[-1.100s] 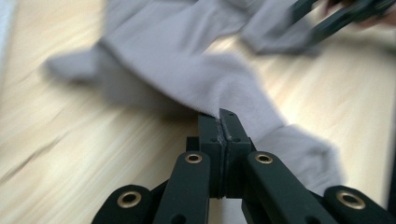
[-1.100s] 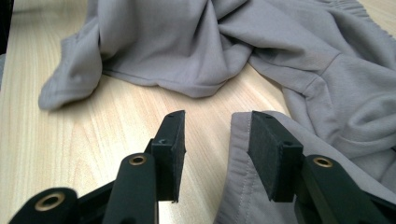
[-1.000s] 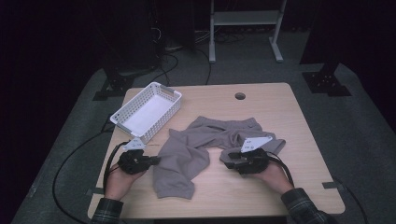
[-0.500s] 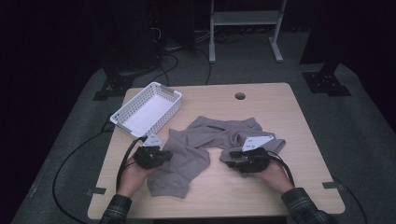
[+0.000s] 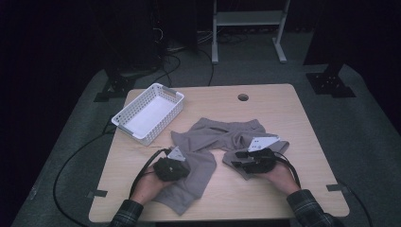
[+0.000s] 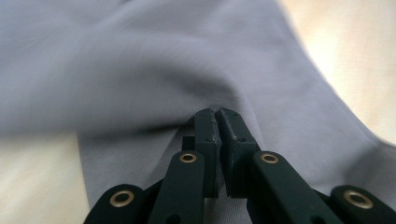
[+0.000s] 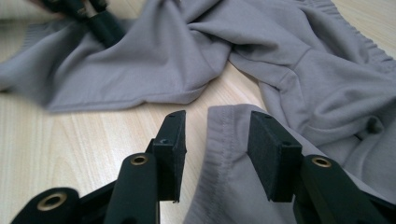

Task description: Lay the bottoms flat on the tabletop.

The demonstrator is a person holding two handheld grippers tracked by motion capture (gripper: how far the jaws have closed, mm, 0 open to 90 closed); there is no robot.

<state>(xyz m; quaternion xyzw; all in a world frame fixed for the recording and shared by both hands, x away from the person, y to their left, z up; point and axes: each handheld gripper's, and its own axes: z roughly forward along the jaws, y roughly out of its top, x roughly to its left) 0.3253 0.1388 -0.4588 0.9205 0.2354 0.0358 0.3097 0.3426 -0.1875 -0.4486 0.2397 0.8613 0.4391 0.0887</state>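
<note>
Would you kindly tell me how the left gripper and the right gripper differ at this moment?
The left gripper has its fingers pinched together on a fold of the grey shorts; the right gripper has its fingers apart, straddling a hem without pressing it. The left sits on the nearer leg, the right on the other. Both lie low over the table.

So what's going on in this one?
A person at a wooden table is working on a pair of grey shorts with a gripper in each hand. The left gripper is shut, its jaws pinching a fold of one leg. The right gripper stands open, straddling the hem of the other leg without pressing on it. A white basket sits at the table's far left, apart from the cloth.
</note>
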